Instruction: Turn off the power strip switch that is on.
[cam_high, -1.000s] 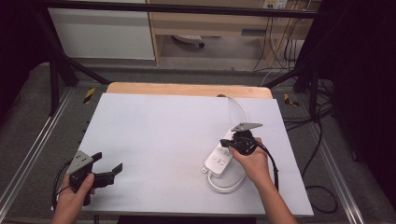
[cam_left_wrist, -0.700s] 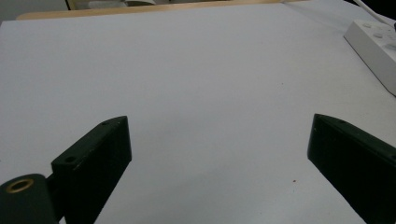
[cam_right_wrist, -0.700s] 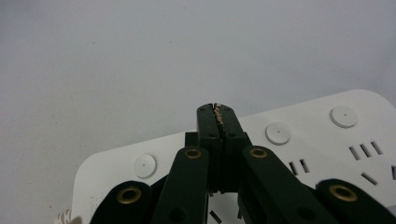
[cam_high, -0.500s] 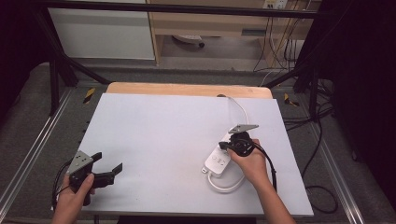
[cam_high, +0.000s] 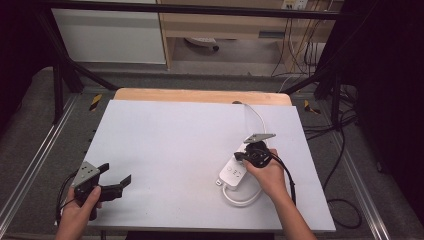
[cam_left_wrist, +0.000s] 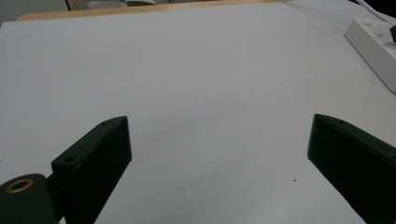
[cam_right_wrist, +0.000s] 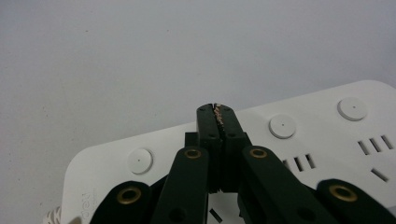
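A white power strip (cam_high: 234, 173) lies on the right half of the white table cover (cam_high: 170, 140), with its white cable looped in front of it (cam_high: 240, 198). My right gripper (cam_high: 243, 156) hovers over the strip's far end, held in a hand. In the right gripper view its jaws are pressed together, tips (cam_right_wrist: 217, 112) just above the strip's top face (cam_right_wrist: 308, 140) between round buttons and sockets, nothing held. My left gripper (cam_high: 116, 173) rests at the front left corner, jaws wide apart (cam_left_wrist: 219, 135) over bare cover. The strip's end (cam_left_wrist: 373, 37) shows at the far right in the left gripper view.
The strip's cable (cam_high: 257, 118) runs toward the table's back edge, where a wooden board (cam_high: 200, 95) shows. Metal rails (cam_high: 45, 150) flank the table. Dark cables (cam_high: 340, 165) hang off the right side. A cabinet (cam_high: 110, 35) stands behind.
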